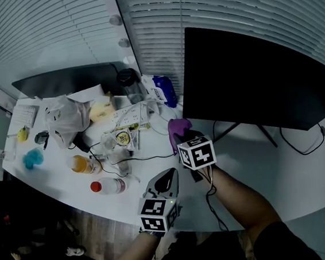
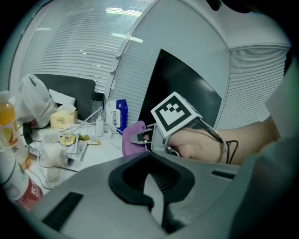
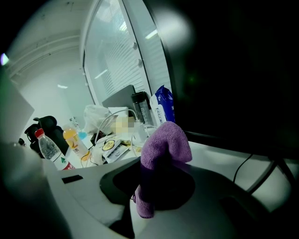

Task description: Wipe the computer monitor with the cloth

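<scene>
White desk (image 1: 253,166) under window blinds (image 1: 224,4), clutter at left. Purple cloth (image 3: 164,144) pinched bunched in right gripper (image 1: 182,137), raised near monitor (image 1: 249,77), seemingly ready for wiping. Left gripper (image 2: 152,185) pressed together, empty, parked low.

We see the monitor (image 3: 233,70) cut off at the upper right of the right gripper view, the cloth (image 3: 164,149) hiding the right gripper (image 1: 185,139) jaw tips from us, the bottle (image 1: 112,185) label too small to read.
</scene>
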